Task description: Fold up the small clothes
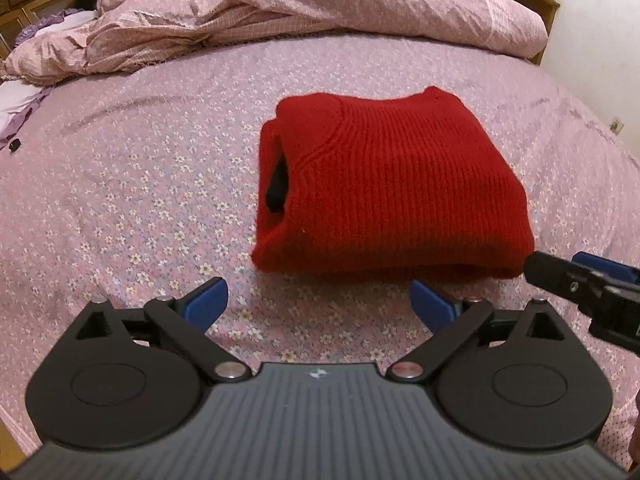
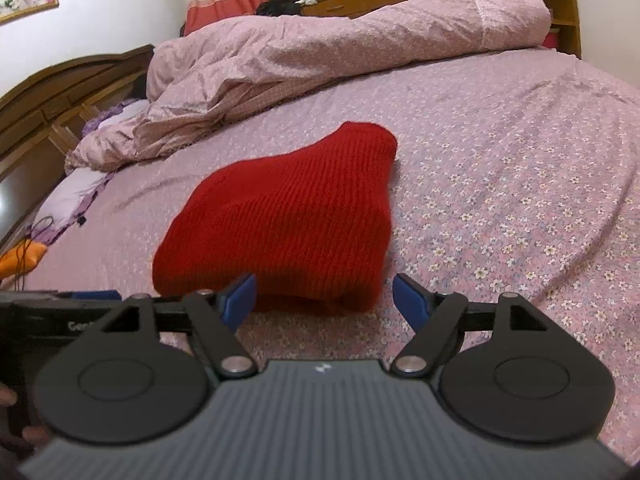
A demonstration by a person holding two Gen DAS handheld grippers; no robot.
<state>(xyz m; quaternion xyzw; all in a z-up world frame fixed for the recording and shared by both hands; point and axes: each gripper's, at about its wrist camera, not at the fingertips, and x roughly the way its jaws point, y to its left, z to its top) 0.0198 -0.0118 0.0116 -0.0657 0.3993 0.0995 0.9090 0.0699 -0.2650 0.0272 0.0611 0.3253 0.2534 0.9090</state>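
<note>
A red knit sweater (image 1: 394, 184) lies folded into a thick block on the floral bed sheet (image 1: 140, 200), its collar opening facing left in the left wrist view. My left gripper (image 1: 320, 300) stands open just in front of the sweater's near edge, nothing between its blue pads. The right gripper (image 1: 576, 276) reaches in from the right edge of that view, beside the sweater's near right corner. In the right wrist view the same sweater (image 2: 288, 216) lies ahead, and my right gripper (image 2: 324, 300) is open at its near edge, pads clear of the knit.
A rumpled pink duvet (image 2: 320, 52) is heaped along the far side of the bed. A wooden headboard (image 2: 48, 96) and pillows (image 2: 76, 196) lie at the left, with an orange object (image 2: 22, 258) and a cable near them. Bare sheet (image 2: 520, 200) spreads right of the sweater.
</note>
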